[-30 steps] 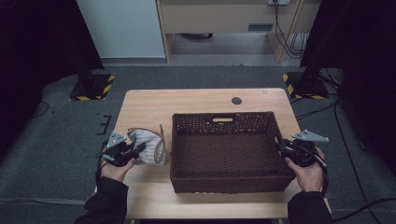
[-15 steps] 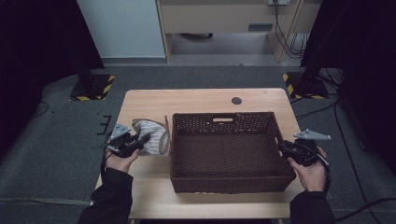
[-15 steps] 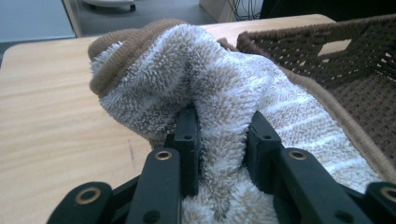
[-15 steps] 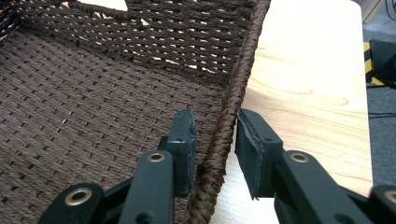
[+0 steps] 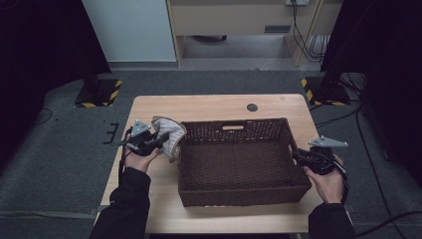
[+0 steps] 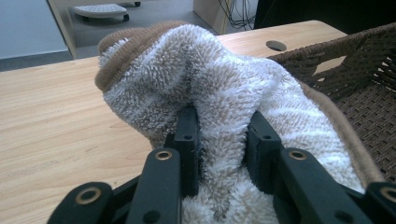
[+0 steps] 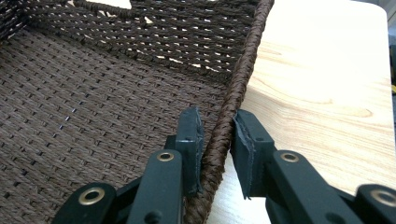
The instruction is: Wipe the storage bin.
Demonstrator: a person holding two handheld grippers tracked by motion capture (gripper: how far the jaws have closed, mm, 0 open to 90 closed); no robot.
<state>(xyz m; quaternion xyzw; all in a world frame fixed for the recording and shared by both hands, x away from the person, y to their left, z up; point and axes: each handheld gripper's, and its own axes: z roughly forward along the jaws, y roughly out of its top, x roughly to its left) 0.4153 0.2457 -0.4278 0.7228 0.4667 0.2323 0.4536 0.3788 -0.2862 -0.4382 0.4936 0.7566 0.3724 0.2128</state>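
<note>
The left gripper (image 6: 222, 135) squeezes a fluffy towel (image 6: 224, 79) beside the brown basket (image 5: 239, 196), and the right gripper (image 7: 217, 135) has just been closing on the basket's rim

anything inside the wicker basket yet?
No. The basket shows only its bare woven floor. The towel hangs outside its left wall, held in the left gripper. Nothing looks covered.

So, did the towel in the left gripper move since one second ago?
Yes. The towel, held by the left gripper, went up the picture, toward the basket's far left corner.
</note>
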